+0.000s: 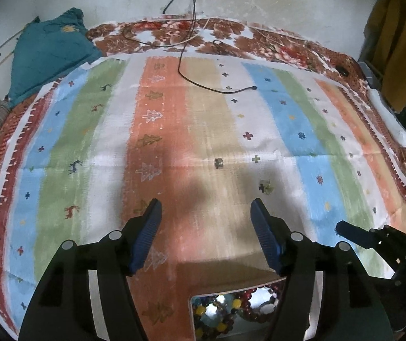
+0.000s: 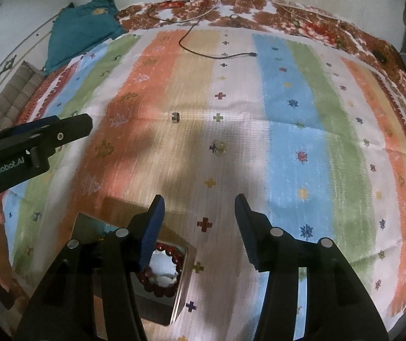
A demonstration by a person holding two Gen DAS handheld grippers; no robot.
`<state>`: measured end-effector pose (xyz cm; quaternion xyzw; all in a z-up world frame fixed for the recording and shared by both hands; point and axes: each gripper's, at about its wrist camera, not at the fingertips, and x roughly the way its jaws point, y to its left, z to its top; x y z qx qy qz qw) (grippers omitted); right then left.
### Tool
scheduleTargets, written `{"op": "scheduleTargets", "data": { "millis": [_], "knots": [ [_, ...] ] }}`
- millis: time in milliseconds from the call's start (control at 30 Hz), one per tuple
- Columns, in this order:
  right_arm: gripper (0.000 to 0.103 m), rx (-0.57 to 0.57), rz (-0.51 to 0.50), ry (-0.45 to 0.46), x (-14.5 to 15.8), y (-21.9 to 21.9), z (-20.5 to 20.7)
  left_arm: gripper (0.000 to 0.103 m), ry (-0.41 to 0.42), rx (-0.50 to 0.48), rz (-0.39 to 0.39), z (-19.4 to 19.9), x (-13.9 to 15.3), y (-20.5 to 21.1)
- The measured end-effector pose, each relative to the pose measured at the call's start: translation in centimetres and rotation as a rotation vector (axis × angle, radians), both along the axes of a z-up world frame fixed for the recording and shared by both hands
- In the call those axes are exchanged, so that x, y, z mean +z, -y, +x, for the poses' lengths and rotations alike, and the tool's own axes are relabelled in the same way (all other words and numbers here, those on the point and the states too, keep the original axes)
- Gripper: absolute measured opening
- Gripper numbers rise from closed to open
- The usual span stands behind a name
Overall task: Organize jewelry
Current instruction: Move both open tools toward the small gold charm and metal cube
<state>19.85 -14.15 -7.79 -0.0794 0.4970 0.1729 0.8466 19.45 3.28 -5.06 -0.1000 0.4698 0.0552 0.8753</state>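
Down at the bottom of the left wrist view, the left gripper [image 1: 205, 207] has its blue pads spread wide with nothing but striped cloth [image 1: 203, 130] between them. Just beneath it, at the bottom centre, sits the metal box [image 1: 193, 302], and inside you can make out a string of coloured beads [image 1: 217, 321] next to a dark red bead bracelet [image 1: 255, 298] (the shiny floor of the box mirrors them, so the exact count is hard to tell).

Over to the right wrist view: the right gripper [image 2: 200, 199] is parted about as far, empty too, hanging over the white stripe at bottom centre. The same box lies at the lower left here, partly behind the gripper's left finger, with the red bracelet plainly curled inside.

Moving up the frame, two loose pieces lie on the cloth beyond the fingertips. The nearer is a small pale, sparkly piece [image 2: 219, 146], just above centre in the right view. Farther up and a little left sits a small dark ring-like piece [image 2: 176, 117], well apart from the first. Both are clear of either gripper.

At the top, a black cable [image 2: 217, 55] trails across the stripes, a teal cloth bundle [image 2: 80, 34] sits in the upper left, and a floral bedspread [image 2: 259, 7] edges the far side below the wall.
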Motion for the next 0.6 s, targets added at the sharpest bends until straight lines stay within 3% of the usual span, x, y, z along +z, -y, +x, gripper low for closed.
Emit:
{"op": "scheduleTargets", "data": {
  "millis": [600],
  "knots": [
    [0.051, 0.025, -0.071, -0.052, -2.2, -1.3, 3.6, 0.065, -0.072, -0.047, 0.020, 5.3, -3.2, 0.0]
  ]
}}
